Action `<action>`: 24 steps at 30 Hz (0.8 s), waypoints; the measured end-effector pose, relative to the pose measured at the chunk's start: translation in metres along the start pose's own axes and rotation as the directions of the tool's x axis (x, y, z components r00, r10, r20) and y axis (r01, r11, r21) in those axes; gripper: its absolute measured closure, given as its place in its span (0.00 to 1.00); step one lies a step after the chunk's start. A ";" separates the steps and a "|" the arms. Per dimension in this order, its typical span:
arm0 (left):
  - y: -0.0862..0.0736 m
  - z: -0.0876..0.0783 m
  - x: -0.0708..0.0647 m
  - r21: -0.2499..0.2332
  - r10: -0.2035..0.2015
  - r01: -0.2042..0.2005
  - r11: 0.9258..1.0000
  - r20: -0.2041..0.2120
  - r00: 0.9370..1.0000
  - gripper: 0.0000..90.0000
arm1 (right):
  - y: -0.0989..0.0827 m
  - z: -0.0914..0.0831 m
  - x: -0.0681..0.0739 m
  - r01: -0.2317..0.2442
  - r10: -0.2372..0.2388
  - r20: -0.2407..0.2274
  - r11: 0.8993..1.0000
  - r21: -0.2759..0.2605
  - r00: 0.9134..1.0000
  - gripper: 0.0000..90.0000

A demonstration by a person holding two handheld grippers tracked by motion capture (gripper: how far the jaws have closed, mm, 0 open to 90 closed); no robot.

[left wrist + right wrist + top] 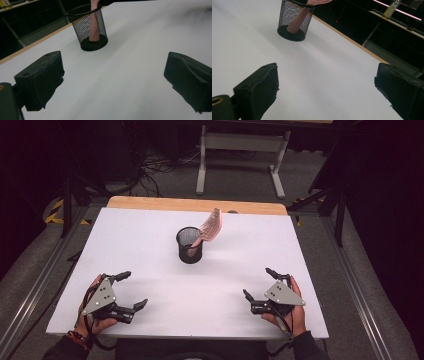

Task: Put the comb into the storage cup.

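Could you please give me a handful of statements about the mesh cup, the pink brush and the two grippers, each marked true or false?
1. The pink brush stands handle-down in the black mesh cup. True.
2. The mesh cup lies tipped on its side. False: it stands upright on the white table.
3. The left gripper is open and holds nothing. True.
4. The right gripper is shut on the brush. False: its fingers are spread and empty, near the front edge of the table.
5. The brush head leans out over the cup's rim. True.
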State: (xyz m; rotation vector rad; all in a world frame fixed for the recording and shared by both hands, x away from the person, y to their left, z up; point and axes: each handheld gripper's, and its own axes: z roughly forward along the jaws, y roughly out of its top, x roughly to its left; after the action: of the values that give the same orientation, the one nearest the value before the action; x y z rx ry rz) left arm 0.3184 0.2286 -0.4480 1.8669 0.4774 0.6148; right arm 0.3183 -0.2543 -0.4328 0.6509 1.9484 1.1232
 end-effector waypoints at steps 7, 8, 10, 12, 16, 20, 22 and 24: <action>0.000 0.000 0.002 -0.001 -0.012 0.012 1.000 -0.003 1.000 0.04 | -0.017 -0.002 -0.002 -0.027 0.027 -0.003 1.000 0.014 1.000 0.04; 0.000 0.001 0.002 -0.001 -0.012 0.012 1.000 -0.002 1.000 0.04 | -0.019 -0.003 -0.003 -0.042 0.042 -0.007 0.999 0.012 0.999 0.04; 0.000 0.002 0.001 0.003 -0.010 0.010 1.000 -0.002 1.000 0.04 | -0.024 -0.001 -0.003 -0.059 0.060 -0.012 0.998 0.021 0.998 0.04; 0.000 0.002 0.001 0.005 -0.006 0.006 1.000 -0.003 1.000 0.04 | -0.025 0.000 -0.003 -0.058 0.058 -0.013 0.998 0.021 0.998 0.04; -0.001 0.003 0.002 0.008 -0.008 0.008 1.000 -0.006 1.000 0.04 | -0.025 0.001 -0.003 -0.055 0.055 -0.019 0.998 0.010 0.998 0.04; 0.000 0.003 0.000 0.007 0.000 0.000 1.000 -0.003 1.000 0.04 | -0.025 -0.001 -0.003 -0.061 0.061 -0.016 0.998 -0.003 0.998 0.04; 0.001 0.003 -0.001 0.004 0.004 -0.004 1.000 0.001 1.000 0.04 | -0.023 -0.002 -0.003 -0.063 0.063 -0.013 0.998 -0.012 0.998 0.04; 0.000 0.003 -0.001 0.005 0.004 -0.004 1.000 0.005 1.000 0.04 | -0.022 -0.003 -0.002 -0.058 0.058 -0.012 0.998 -0.013 0.998 0.04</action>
State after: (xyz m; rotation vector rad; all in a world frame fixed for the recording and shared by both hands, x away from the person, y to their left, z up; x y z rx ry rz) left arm 0.3196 0.2257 -0.4487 1.8741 0.4727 0.6126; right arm 0.3162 -0.2676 -0.4502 0.6992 1.9412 1.1763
